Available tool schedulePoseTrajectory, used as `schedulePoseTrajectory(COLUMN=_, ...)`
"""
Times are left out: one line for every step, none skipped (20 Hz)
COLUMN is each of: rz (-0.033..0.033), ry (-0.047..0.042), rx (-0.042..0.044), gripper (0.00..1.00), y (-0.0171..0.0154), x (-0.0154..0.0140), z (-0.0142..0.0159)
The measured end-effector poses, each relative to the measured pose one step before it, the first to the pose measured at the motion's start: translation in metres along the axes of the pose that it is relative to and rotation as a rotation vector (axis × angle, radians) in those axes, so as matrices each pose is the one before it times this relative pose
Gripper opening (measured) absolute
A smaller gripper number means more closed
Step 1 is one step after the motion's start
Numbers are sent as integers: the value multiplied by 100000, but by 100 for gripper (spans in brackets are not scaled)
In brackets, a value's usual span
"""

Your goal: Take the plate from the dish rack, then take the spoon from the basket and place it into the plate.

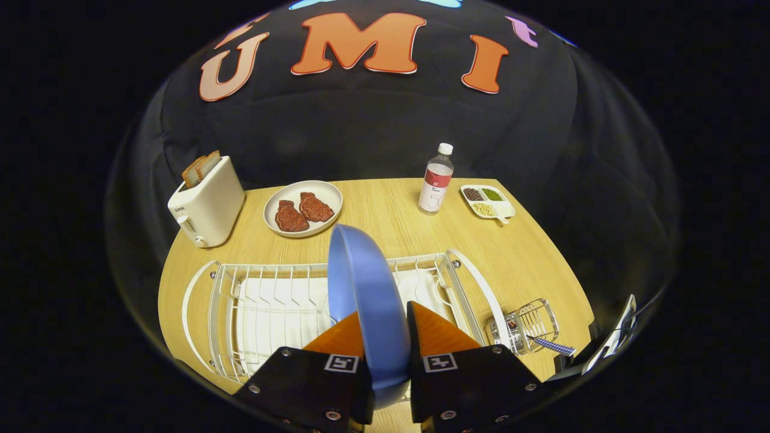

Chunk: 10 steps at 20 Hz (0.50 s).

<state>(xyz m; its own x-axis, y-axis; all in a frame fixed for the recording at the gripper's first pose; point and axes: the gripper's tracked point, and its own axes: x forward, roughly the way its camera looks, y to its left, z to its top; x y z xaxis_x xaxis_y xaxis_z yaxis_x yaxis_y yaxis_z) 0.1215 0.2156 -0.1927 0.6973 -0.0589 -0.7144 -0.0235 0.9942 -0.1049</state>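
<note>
The tool [386, 337] clamps the blue plate [367, 294] upright above the dish rack [271, 300]; bottle [435, 179] label unreadable.

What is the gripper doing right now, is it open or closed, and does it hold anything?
Gripper: closed on the blue plate, one finger on each side, holding it on edge above the dish rack.

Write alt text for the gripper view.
The claw grips a blue plate on edge above a white dish rack on a wooden table, beside a wire basket holding a spoon.
</note>
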Motion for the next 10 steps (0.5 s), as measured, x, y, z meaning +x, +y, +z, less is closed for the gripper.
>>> schedulePoseTrajectory(rz=-84, ry=-112, rx=587, gripper=24, y=-161, x=-130, z=-70)
schedulePoseTrajectory(rz=-103, ry=-10, rx=293, gripper=25, y=-281, x=-121, z=41)
schedulePoseTrajectory(rz=-484, ry=-981, rx=237, gripper=24, y=-383, x=-132, z=218)
schedulePoseTrajectory(rz=42, ry=-1684, rx=1964, gripper=24, y=-408, x=-343, z=571)
schedulePoseTrajectory(rz=1813, ry=-429, rx=2790, gripper=25, y=20, x=-406, z=218)
schedulePoseTrajectory(rz=2543, ry=-299, rx=2697, gripper=24, y=-33, x=-732, z=290)
schedulePoseTrajectory(rz=1778, ry=-902, rx=1923, gripper=24, y=-342, x=-676, z=243)
schedulePoseTrajectory(rz=1394, ry=-1048, rx=1158, gripper=24, y=-431, x=-709, z=166)
schedulePoseTrajectory(rz=1464, ry=-847, rx=1672, gripper=24, y=-488, x=-929, z=-54)
schedulePoseTrajectory(rz=2042, ry=-479, rx=2455, gripper=24, y=-523, x=-1065, z=-76)
